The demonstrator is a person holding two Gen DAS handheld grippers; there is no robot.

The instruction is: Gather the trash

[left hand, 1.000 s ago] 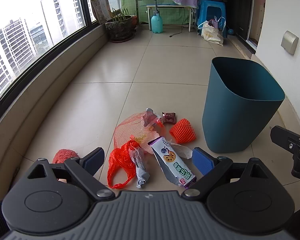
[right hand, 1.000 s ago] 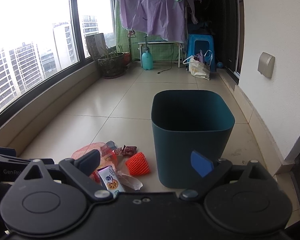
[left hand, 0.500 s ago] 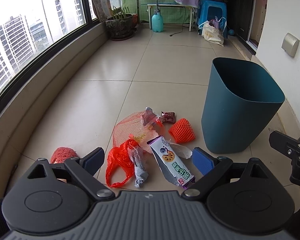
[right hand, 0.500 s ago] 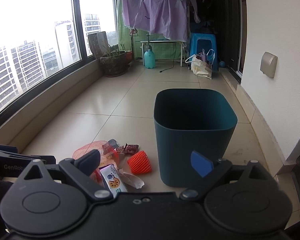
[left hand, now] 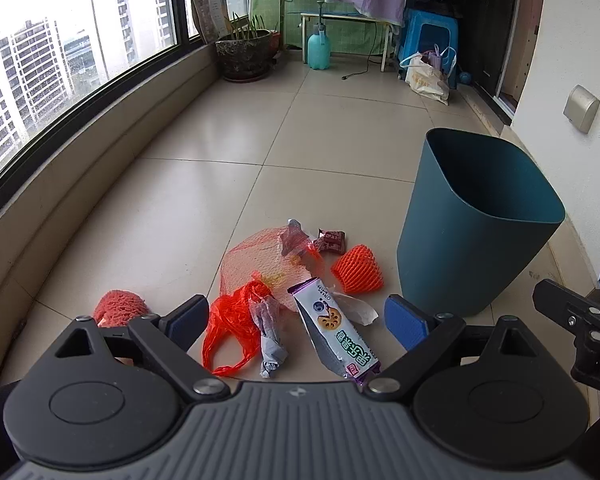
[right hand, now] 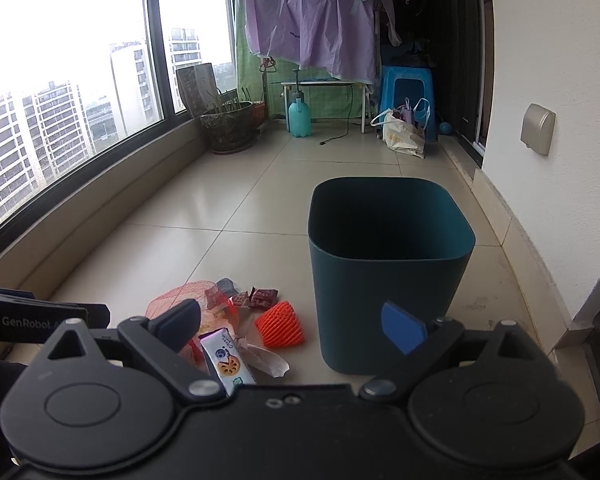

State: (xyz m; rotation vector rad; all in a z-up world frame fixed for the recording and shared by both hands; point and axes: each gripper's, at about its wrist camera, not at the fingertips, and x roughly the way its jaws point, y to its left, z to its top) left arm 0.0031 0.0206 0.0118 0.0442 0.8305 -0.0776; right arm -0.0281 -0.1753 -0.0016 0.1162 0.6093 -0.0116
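A dark teal bin [left hand: 476, 216] [right hand: 388, 264] stands on the tiled floor. Left of it lies a pile of trash: a purple-and-white snack wrapper [left hand: 334, 334] [right hand: 226, 362], a red plastic bag [left hand: 230, 326], a grey crumpled wrapper [left hand: 270, 332], an orange net bag [left hand: 260, 266] [right hand: 170, 304], an orange foam net [left hand: 358, 270] [right hand: 280, 324], small dark red wrappers [left hand: 332, 240] [right hand: 260, 298] and a red mesh ball [left hand: 118, 308]. My left gripper [left hand: 298, 318] is open and empty above the pile. My right gripper [right hand: 292, 326] is open and empty, before the bin.
A low window ledge [left hand: 80, 184] runs along the left. A white wall [right hand: 548, 160] is close on the right. Far back stand a plant pot [left hand: 244, 54], a spray bottle [left hand: 319, 50], a blue stool [left hand: 428, 46] and a shopping bag [left hand: 426, 78].
Both grippers have moved slightly; the views shift a little. The trash and the bin have not moved. Both grippers stay open.
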